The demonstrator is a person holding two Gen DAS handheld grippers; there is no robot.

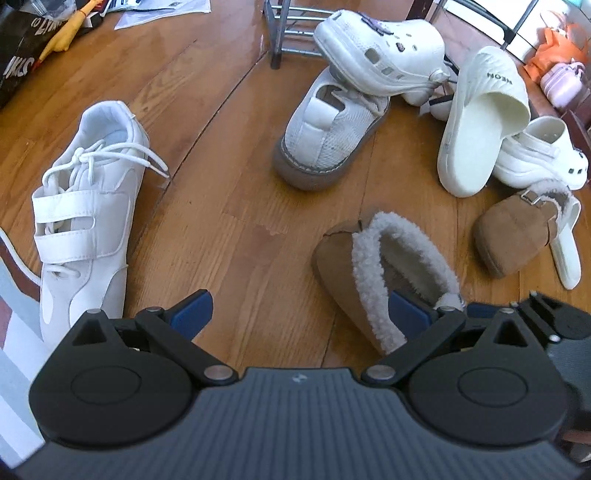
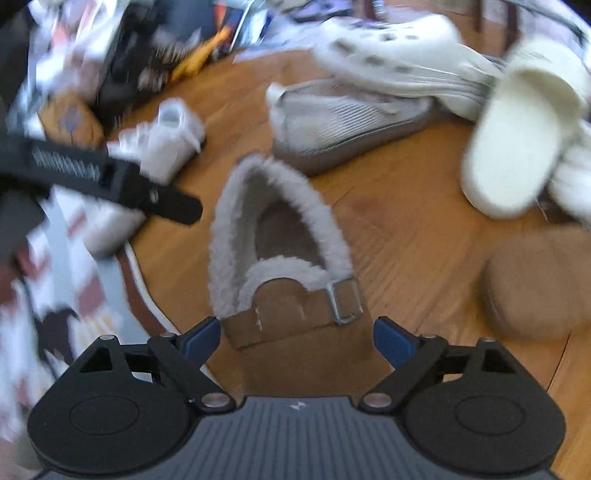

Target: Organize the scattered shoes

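Shoes lie scattered on a wooden floor. In the left wrist view a white strap sneaker (image 1: pixel 86 218) lies at the left, and a brown fleece-lined slipper (image 1: pixel 384 273) lies just ahead of my open left gripper (image 1: pixel 299 314), partly covering its right finger. Its mate (image 1: pixel 517 232) lies further right. In the blurred right wrist view my right gripper (image 2: pixel 295 336) is open, its jaws on either side of the buckled strap end of the fleece-lined slipper (image 2: pixel 280 258). The other brown slipper (image 2: pixel 539 280) lies at the right.
A white mesh shoe (image 1: pixel 328 136) with a white clog (image 1: pixel 384 55) on top, a cream slide (image 1: pixel 480 122) and another clog (image 1: pixel 543 155) lie behind. A metal rack leg (image 1: pixel 275 33) stands at the back. Papers and bags (image 1: pixel 33 40) clutter the far left. A rug (image 1: pixel 14 350) lies at the left.
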